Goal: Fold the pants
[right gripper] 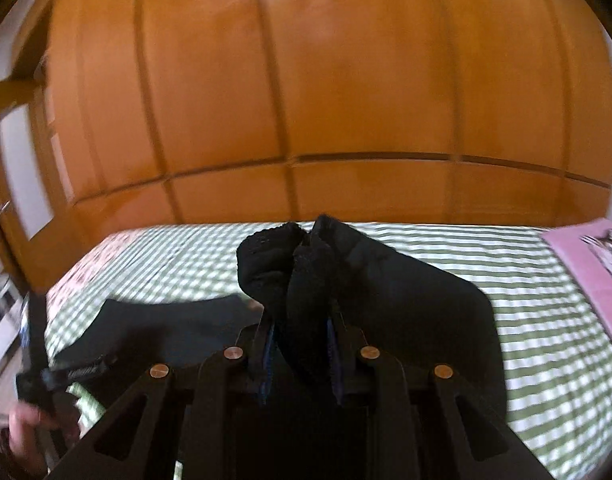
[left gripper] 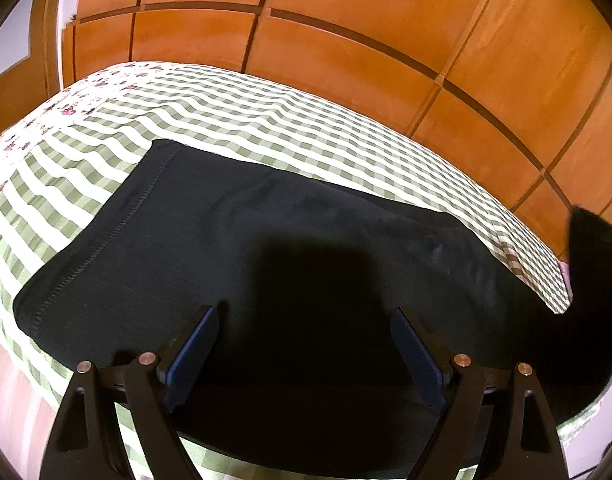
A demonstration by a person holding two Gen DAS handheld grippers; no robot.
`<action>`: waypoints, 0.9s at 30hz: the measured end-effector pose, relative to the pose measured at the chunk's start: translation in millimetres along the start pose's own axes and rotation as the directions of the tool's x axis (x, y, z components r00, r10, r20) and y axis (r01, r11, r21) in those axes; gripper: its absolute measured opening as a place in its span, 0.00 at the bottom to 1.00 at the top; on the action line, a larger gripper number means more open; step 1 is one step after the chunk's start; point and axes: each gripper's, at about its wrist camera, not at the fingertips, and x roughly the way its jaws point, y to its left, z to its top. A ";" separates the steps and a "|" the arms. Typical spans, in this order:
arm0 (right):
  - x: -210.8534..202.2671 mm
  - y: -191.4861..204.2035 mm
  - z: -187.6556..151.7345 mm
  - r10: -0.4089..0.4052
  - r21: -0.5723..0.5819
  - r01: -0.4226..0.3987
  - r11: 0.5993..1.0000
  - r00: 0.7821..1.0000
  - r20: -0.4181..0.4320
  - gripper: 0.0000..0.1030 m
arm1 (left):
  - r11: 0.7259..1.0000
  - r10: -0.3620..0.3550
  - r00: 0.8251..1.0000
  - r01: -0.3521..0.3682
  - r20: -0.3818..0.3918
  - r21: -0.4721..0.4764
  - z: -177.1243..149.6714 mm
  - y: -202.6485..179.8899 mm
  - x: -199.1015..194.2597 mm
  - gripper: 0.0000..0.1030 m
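From my left wrist cam I've got the left gripper [left gripper: 304, 316] w/ its fingers spread wide apart, nothing between them, hovering low over the black pants [left gripper: 234, 240]. The pants lie mostly flat on the bed [left gripper: 266, 112], which has a green/white checked sheet; a stitched seam runs along the cloth's left side. Toward the right edge of this view the fabric rises off the bed into a dark raised bit. Gripper's shadow falls on the cloth just ahead of the pads. Behind the bed: orange-brown wood wardrobe panels [left gripper: 346, 40]. On the right wrist cam, the right gripper [right gripper: 298, 320] is clamped tight on a bunched end of the pants [right gripper: 306, 264] — cloth is pinched between both fingers and pokes up above the tips, lifted off the bed, w/ the rest draping down to the right and back under the tool. Flat part of the garment is visible lower left. This view's blurred. A pink box [right gripper: 586, 272] w/ a cat pic sits at the bed's right edge. Bottom left I can see the person's hand [right gripper: 26, 436] on the other tool's handle, approx; detail too smeared to tell more.
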 end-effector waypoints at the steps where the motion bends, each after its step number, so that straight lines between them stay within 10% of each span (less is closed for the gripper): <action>1: 4.8 10.7 -5.2 0.017 -0.029 -0.018 0.999 1.000 -0.015 0.21 | 1.000 -0.003 1.000 0.003 -0.002 0.004 -0.5 -1.1 0.4 0.86; 16: 80.3 54.5 -82.3 -0.008 -0.206 -0.057 0.977 0.953 -0.302 0.33 | 0.992 -0.121 0.993 0.121 -0.011 0.031 -1.6 -12.7 -3.9 0.86; 27: 6.9 11.0 -65.5 0.193 -0.026 -0.200 0.980 0.968 -0.159 0.40 | 0.949 -0.267 0.963 0.271 -0.045 0.163 -10.2 -59.7 -13.7 0.92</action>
